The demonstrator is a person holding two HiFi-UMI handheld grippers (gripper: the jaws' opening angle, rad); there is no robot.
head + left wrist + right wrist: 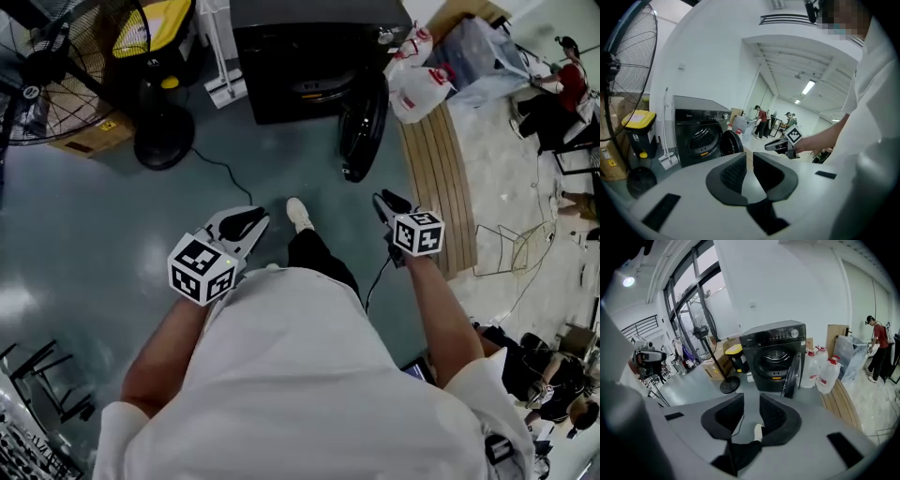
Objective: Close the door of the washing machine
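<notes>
Your left tool (749, 164) and right tool (751, 411) stand open, holding nothing. The washing machine (774, 357) sits on the floor (691, 380) ahead, its door (792, 376) swung open, well apart from the 2 tools.

Washing machine (309, 56): dark casing, semi-gloss, smooth. Door (364, 122): glossy blk rim. Floor (112, 234): grey-green, glossy, reflective. Platform (441, 178): wood slats, matt. Shirt (300, 375): white cloth. Jugs (829, 373): translucent plastic.
</notes>
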